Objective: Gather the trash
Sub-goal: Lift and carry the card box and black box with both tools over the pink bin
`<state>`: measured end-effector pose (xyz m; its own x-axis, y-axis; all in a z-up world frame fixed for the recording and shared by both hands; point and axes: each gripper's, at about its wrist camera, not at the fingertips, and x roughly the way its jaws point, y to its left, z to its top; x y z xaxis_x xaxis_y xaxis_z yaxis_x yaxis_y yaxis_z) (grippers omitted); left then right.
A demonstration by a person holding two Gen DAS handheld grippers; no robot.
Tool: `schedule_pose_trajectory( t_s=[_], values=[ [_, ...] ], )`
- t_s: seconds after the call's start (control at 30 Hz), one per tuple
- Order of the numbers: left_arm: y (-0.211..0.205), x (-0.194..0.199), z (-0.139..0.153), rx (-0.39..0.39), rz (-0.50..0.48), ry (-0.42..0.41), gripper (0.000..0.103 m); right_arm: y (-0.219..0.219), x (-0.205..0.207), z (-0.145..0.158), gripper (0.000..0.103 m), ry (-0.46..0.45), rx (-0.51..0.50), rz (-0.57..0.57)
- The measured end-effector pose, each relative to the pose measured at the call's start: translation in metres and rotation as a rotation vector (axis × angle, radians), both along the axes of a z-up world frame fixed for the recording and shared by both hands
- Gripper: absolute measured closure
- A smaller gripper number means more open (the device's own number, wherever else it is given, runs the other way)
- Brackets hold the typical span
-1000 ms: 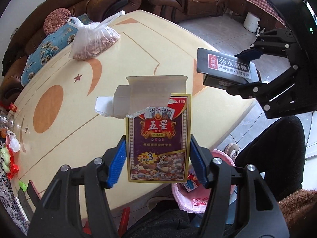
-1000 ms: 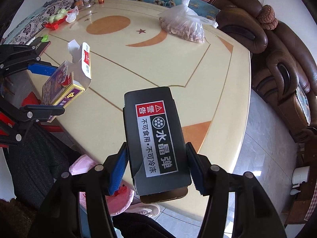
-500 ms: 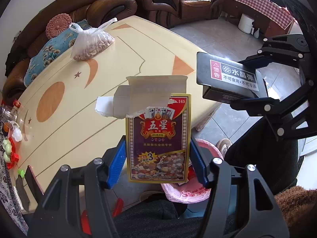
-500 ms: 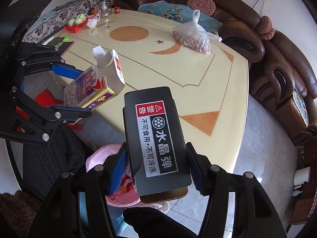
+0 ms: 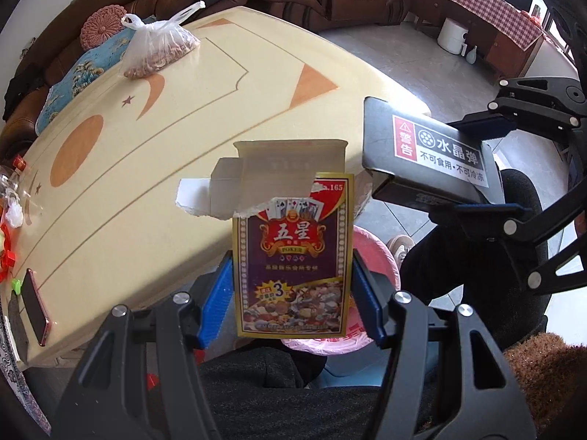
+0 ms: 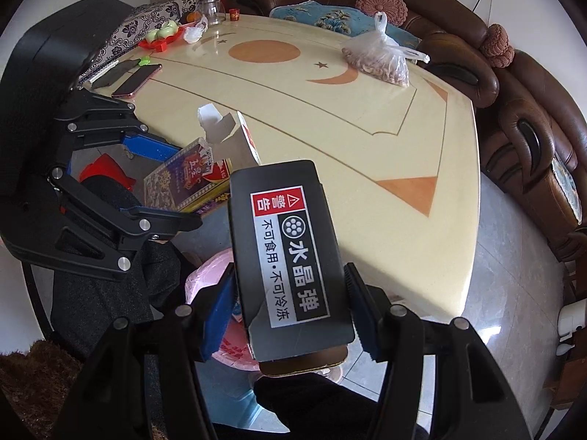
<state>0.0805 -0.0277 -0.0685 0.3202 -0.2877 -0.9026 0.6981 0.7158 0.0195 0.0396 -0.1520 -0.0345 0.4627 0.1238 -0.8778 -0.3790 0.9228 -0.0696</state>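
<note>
My left gripper (image 5: 292, 295) is shut on a torn purple poker card box (image 5: 293, 256), held off the table's near edge above a pink-lined trash bin (image 5: 370, 253). The box also shows in the right wrist view (image 6: 187, 179), with the left gripper (image 6: 154, 183) around it. My right gripper (image 6: 290, 306) is shut on a black box with a red warning label (image 6: 290, 253), also over the pink bin (image 6: 216, 293). That black box (image 5: 425, 161) and the right gripper (image 5: 488, 168) show at right in the left wrist view.
A cream table (image 6: 330, 117) carries a plastic bag of nuts (image 6: 378, 60), phones (image 6: 135, 79), a fruit plate (image 6: 161, 35) and a glass jar (image 6: 212, 9). Brown sofas (image 6: 532, 139) ring the table. The person's dark-clothed legs (image 5: 458, 256) are beside the bin.
Both grippers have pulled back from over the table, carrying their boxes past its near edge to above the pink bin. Both grips are unchanged.
</note>
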Motion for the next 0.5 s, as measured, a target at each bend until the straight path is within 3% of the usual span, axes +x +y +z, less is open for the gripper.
schedule_pose_trajectory(
  t_s=[0.5],
  values=[
    [0.011, -0.01, -0.116, -0.071, 0.073, 0.272, 0.043, -0.006, -0.027, -0.096, 0.047, 0.091, 0.12, -0.131]
  ],
)
